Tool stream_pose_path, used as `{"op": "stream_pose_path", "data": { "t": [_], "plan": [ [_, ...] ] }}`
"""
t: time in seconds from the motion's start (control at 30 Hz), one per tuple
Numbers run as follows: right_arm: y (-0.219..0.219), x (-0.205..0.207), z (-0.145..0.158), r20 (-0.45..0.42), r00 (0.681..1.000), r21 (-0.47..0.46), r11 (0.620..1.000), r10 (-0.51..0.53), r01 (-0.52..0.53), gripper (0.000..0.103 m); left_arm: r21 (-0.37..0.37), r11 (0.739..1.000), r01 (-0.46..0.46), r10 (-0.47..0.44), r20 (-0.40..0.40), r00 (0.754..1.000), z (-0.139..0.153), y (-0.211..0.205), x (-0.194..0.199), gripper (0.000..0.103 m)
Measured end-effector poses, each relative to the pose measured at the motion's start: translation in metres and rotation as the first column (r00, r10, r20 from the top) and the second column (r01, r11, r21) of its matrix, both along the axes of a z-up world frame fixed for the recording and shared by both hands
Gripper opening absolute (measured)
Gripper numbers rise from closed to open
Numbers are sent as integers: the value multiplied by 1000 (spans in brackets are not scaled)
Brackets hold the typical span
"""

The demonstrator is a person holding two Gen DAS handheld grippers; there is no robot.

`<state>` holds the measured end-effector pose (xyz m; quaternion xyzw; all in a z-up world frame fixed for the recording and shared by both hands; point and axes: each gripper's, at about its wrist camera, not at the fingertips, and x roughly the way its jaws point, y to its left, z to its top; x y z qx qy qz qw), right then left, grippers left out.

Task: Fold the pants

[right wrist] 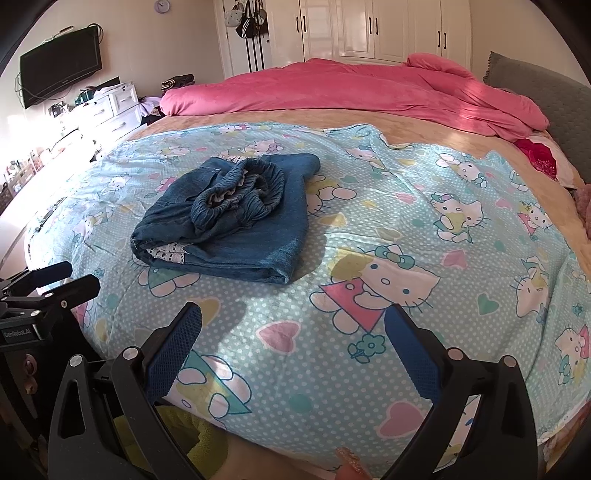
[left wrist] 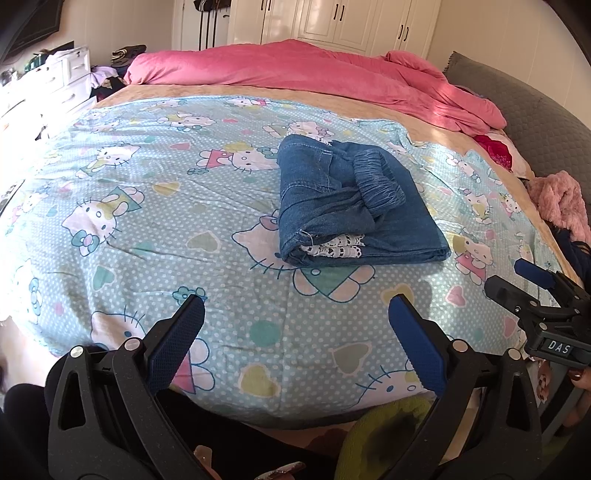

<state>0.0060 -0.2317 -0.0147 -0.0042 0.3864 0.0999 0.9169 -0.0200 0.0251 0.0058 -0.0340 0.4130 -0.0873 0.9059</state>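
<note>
A home bedroom: a bed (right wrist: 424, 236) with a pink duvet (right wrist: 351, 92), white wardrobes (right wrist: 373, 29) on the far wall, a dresser (right wrist: 110, 107) and wall TV (right wrist: 61, 64) far left.

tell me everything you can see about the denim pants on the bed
The denim pants are blue jeans-like fabric, folded into a compact, roughly rectangular bundle. The gathered elastic waistband sits bunched on top, and white lace trim peeks from between the layers at the near edge, beside a slightly frayed hem. They lie flat on the blue cartoon-cat sheet. Both tongs are open, apart from the pants.

Pants (left wrist: 354, 206) hide their legs inside the fold — white lace (left wrist: 334, 249) half-tucked.
</note>
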Motion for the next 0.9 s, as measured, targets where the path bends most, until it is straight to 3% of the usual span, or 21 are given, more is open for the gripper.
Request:
{"op": "stream_pose_path", "data": {
  "t": [0.37, 0.53, 0.63, 0.8, 0.9],
  "plan": [
    [-8, 5, -4, -10, 1000, -6, 1000, -24, 24, 99, -5, 1000, -9, 9, -2, 1000, 1, 8, 4, 94],
    [-20, 10, -4, -6, 998, -9, 998, -62, 62, 99, 68, 996, -58, 58, 2, 998, -4, 11, 12, 94],
    [-31, 16, -6, -7, 995, -12, 995, -97, 97, 99, 50, 996, -69, 70, -14, 997, -7, 20, 18, 94],
    [-71, 40, -9, 8, 982, -25, 982, -187, 187, 99, 55, 990, -133, 135, -34, 990, -5, 58, 50, 94],
    [-118, 68, -9, 41, 952, -66, 950, -305, 307, 99, 68, 976, -206, 211, -77, 974, -9, 94, 84, 94]
  ]
}}
